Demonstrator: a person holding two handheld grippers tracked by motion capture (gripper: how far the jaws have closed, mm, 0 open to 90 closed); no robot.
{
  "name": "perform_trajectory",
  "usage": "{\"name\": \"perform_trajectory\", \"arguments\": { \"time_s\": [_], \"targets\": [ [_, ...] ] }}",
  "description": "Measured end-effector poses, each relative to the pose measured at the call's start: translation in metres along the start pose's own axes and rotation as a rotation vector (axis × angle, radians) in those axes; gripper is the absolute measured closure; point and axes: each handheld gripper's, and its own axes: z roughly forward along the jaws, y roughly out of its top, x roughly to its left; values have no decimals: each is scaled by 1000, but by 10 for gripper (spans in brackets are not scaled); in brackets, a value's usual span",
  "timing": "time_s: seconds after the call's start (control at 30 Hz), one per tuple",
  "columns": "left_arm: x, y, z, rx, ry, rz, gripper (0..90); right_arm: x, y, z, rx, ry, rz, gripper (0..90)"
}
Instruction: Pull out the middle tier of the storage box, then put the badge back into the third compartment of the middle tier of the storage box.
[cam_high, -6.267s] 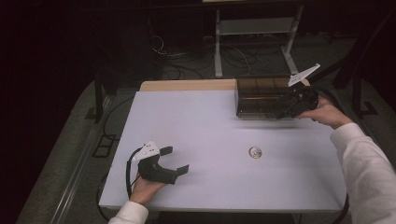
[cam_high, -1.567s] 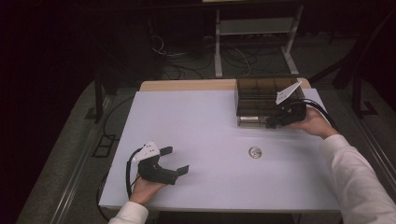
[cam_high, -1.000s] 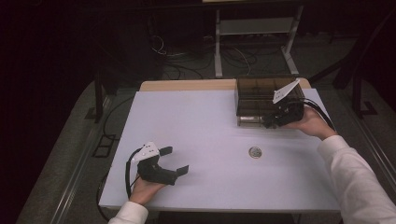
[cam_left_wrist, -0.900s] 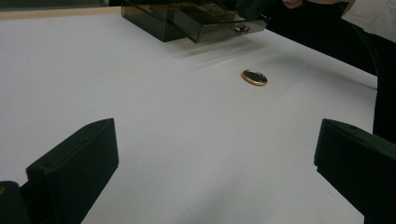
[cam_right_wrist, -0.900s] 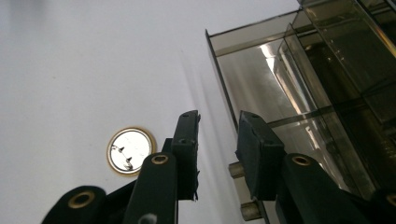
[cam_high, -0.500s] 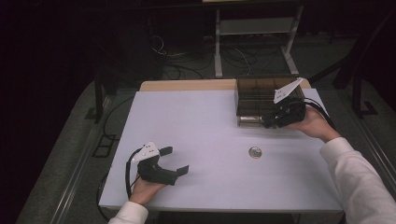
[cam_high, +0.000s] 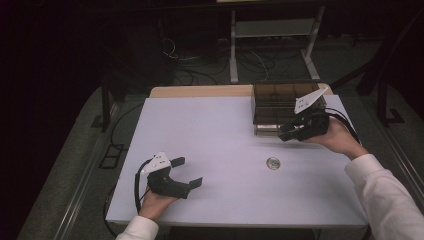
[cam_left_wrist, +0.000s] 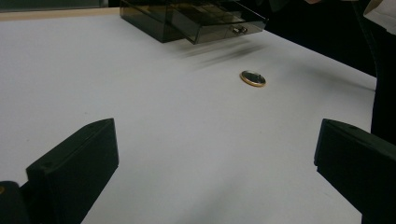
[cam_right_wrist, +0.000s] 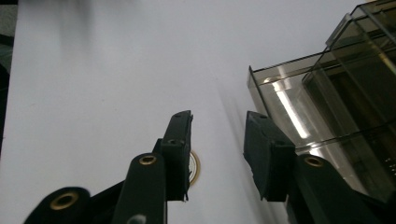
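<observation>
Dim room around a brightly lit white table (cam_high: 225, 145); soft, slightly blurred gripper views.

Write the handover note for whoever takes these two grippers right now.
Left gripper: open, nothing held, resting near the table's front left.
Right gripper: jaws just opening, nothing between them, at the front of the smoked drawer box.
Drawer: pulled partly out.
Round metal disc: lies on the white table, in front of the box, untouched.
Likely left: pick up the disc, put it in the drawer, shut it.
</observation>
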Motion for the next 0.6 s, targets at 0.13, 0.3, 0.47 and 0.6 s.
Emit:
{"name": "perform_trajectory", "arguments": {
  "time_s": [0.13,0.3,0.47,0.6],
  "targets": [
    [0,0,0,-2,0,-1,0,4,-6,4,3,8,22,559],
    [0,0,-1,-5,1,-3,0,7,-13,9,5,15,43,538],
    [-1,0,0,-2,0,1,0,10,-19,13,-3,20,58,522],
    [-1,0,-1,-3,1,0,0,14,-22,16,-8,30,65,501]
  ]
}}
